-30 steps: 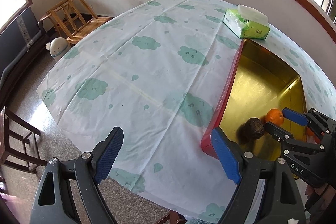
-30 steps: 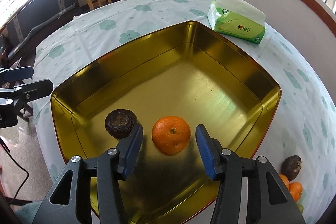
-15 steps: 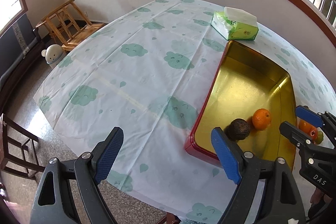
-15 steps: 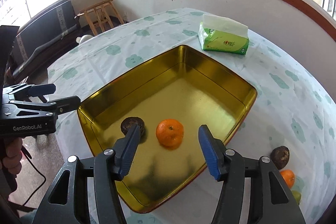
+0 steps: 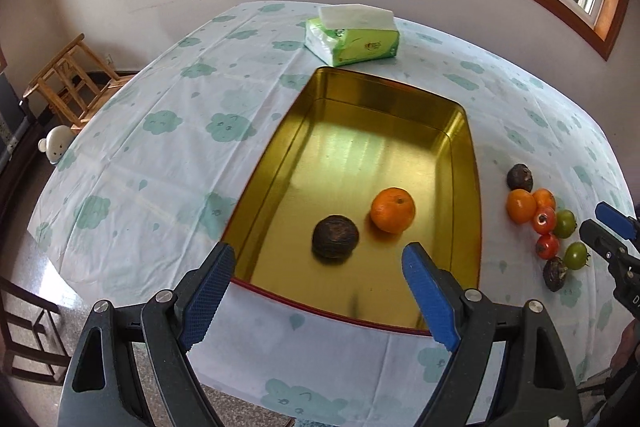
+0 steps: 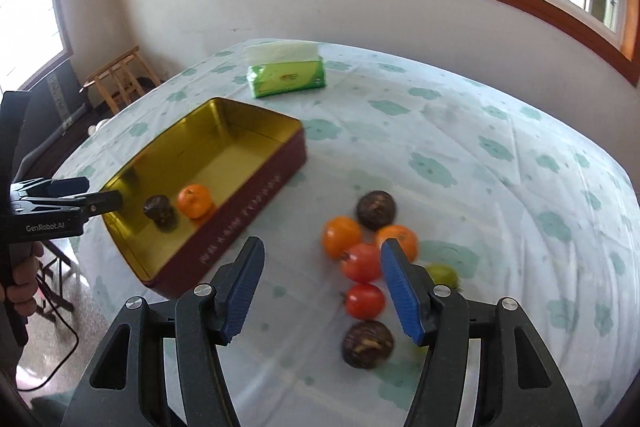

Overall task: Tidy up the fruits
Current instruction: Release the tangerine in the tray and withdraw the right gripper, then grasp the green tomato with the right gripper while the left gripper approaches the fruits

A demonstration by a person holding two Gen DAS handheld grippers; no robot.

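Right claw (image 6: 322,283) swung off tin (image 6: 256,183) — lengthwise toward tissues (image 6: 286,75).

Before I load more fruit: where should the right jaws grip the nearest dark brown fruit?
Grip the dark brown fruit across its round middle, coming from above: it lies alone on the tablecloth, with bare cloth on its left and near sides.

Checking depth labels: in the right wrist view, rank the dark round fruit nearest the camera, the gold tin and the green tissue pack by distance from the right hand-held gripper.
1. Dark round fruit, between the right hand-held gripper fingers.
2. Gold tin, left.
3. Green tissue pack, far end of table.
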